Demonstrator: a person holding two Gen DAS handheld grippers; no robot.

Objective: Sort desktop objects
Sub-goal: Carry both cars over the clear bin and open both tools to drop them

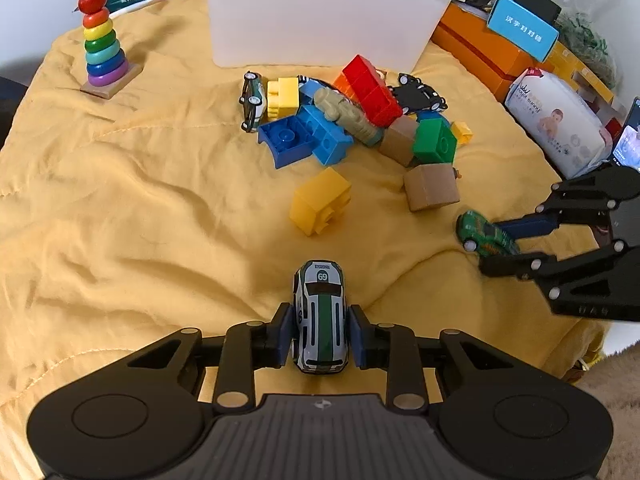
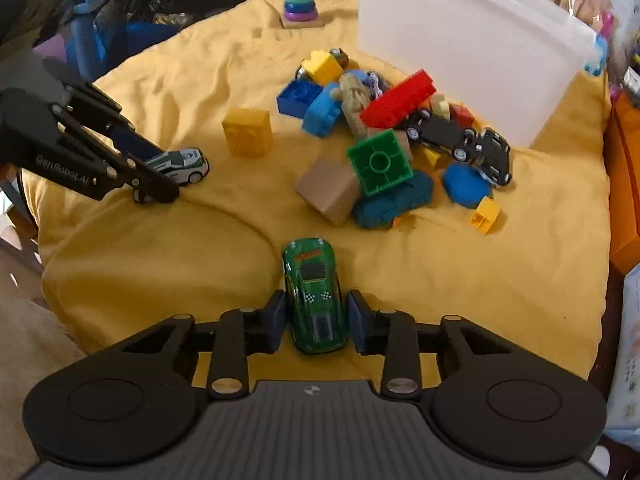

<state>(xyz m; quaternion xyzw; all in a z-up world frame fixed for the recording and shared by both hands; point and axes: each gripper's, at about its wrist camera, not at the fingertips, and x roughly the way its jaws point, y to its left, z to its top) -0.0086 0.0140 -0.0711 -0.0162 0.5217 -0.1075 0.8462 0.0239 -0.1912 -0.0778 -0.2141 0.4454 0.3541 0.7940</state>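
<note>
Two toy cars sit between our jaws, one per hand. Our left gripper [image 1: 320, 336] brackets the white car [image 1: 320, 320], its pads close against both flanks, so we read it as gripping the car; the car's wheels seem to be on the yellow cloth [image 1: 120, 200] near its front edge. Our right gripper [image 2: 316, 320] is narrow around the green car [image 2: 314, 296], yet a sliver of gap shows at each pad, so we judge it not clamped; that car also lies on the cloth.

Sorting looks barely begun, as far as we can see. The white bin [image 1: 320, 12] stands at the back of the cloth, and we cannot see inside it. A heap is left in front of it: a red brick [image 1: 374, 88], blue bricks [image 1: 296, 136], a green brick [image 1: 436, 140], wooden cubes [image 1: 430, 186], a tan figure [image 1: 348, 114], two black cars [image 2: 468, 144] on their backs and another car [image 1: 252, 100] on its side. One yellow brick [image 1: 320, 202] lies apart, nearer us.

A ring stacker [image 1: 103, 52] stands well off to the left, out of the way. Boxes [image 1: 480, 44] and a wipes pack [image 1: 560, 124] crowd the right edge. The heap lies between us and the bin, so we would probably need to lift the cars over it.
</note>
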